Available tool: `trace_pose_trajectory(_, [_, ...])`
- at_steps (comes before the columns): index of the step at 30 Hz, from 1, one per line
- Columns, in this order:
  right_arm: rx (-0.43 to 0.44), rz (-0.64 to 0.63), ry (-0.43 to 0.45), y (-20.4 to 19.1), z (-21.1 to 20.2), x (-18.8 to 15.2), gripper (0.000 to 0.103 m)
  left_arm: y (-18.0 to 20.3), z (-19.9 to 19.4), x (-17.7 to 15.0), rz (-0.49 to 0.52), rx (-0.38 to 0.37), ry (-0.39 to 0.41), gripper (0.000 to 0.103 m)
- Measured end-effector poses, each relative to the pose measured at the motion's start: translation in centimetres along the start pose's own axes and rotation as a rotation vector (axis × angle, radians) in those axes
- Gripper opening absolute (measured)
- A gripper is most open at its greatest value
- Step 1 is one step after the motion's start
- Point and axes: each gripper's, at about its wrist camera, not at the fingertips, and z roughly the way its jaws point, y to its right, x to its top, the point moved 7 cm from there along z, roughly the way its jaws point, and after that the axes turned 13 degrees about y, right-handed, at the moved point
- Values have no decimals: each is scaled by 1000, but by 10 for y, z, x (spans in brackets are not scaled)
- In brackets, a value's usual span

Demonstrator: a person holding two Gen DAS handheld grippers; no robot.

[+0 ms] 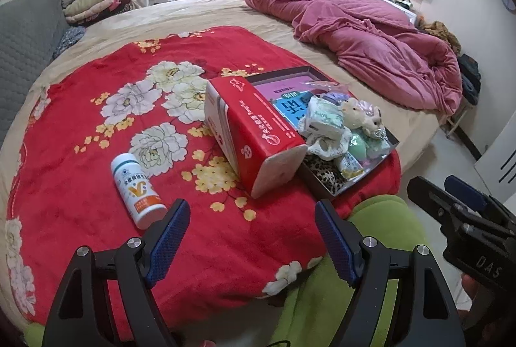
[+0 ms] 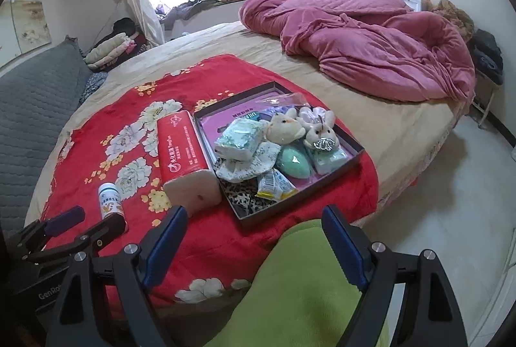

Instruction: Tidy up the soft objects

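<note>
Both claws are spread and empty: left claw [image 1: 251, 237], right claw [image 2: 254, 240]. Soft things (plush toys [image 2: 287, 129], tissue packs [image 2: 238, 140], green sponge [image 2: 292, 160]) are piled in the tray [image 2: 353, 144] at 12 o'clock on the red blanket [image 2: 106, 150]. A red tissue pack [image 2: 182, 147] is leaned against the tray's 9 o'clock edge, likely next to go in. The bottle [image 1: 137, 188] is left outside at 10 o'clock, being hard.

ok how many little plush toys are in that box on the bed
2. A cream plush bear sits mid-tray in the box, and a small plush bunny lies just right of it, touching. Others could be hidden under the pile.
</note>
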Motion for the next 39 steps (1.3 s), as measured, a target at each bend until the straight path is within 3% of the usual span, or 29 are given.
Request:
trace_pose_trajectory(20, [-53,-3,-8,14,-2,-23,84,18,11,-19,17,-7,-55,81])
trace_pose_trajectory(39, [-36,-8,-21,11,0,-29,84,16,14,-24,32,21,-75,81])
